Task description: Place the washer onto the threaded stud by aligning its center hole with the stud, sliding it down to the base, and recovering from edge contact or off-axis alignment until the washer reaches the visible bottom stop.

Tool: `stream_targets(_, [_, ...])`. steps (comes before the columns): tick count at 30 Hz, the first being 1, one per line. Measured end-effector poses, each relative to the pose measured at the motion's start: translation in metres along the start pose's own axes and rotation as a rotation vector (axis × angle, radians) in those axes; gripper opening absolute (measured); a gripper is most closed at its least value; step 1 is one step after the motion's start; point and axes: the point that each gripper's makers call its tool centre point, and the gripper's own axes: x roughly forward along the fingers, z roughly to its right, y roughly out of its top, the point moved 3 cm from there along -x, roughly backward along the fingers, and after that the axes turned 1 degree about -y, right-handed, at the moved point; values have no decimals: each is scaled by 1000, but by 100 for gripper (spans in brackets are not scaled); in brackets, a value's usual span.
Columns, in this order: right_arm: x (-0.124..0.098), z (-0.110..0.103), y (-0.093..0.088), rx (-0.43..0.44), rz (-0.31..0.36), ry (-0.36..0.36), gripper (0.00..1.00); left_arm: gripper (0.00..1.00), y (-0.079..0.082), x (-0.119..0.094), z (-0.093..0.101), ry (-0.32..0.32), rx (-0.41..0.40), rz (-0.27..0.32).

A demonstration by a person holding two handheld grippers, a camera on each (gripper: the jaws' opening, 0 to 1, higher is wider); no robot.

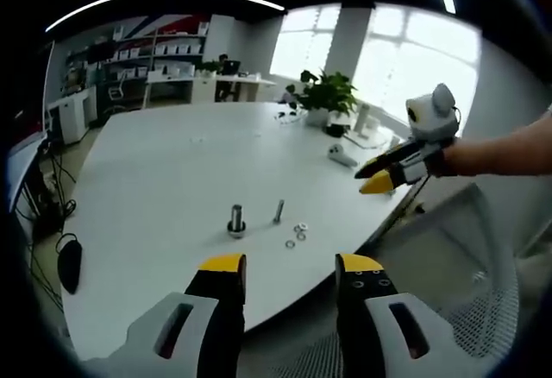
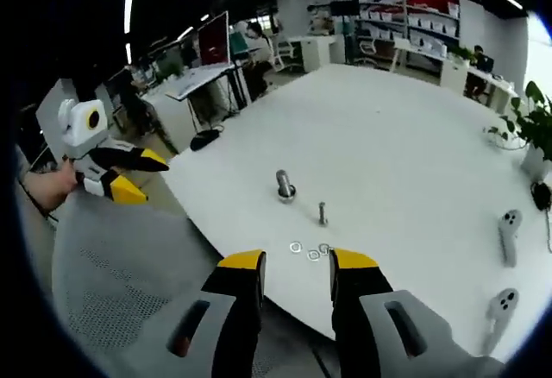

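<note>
Right gripper view: the right claw (image 2: pixel 296 267) hangs wide open and empty over the worktop (image 2: pixel 405 119) edge; loose washers (image 2: pixel 310 250) lie just ahead at 12 o'clock, the threaded stud (image 2: pixel 323 213) beyond, untouched. The left claw (image 1: pixel 288 270) is likewise open, empty, probably waiting.

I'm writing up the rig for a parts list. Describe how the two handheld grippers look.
Both match. The left gripper has two black jaws with yellow tips, set on light grey bodies with a dark slot each. The right gripper has the same build. A bare forearm shows behind the right one, no sleeve in sight.
</note>
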Motion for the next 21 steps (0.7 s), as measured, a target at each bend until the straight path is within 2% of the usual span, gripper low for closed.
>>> stream_targets(4, [21,2,-1,68,-14,20,32,40,-3,1,0,-2,5,-18])
stream_targets(9, [38,13,-6,213,-10,6,32,39,-3,1,-1,4,6,-16])
stream_targets(15, [54,23,-16,211,-49,-19,32,37,-4,2,-1,7,4,-32])
stream_targets(19, [68,26,-20,165,-83,-28,32,38,-1,1,-4,21,-3,-16])
stream_targets(21, [77,29,-23,174,-102,-20,32,37,-2,2,-4,24,-3,-21])
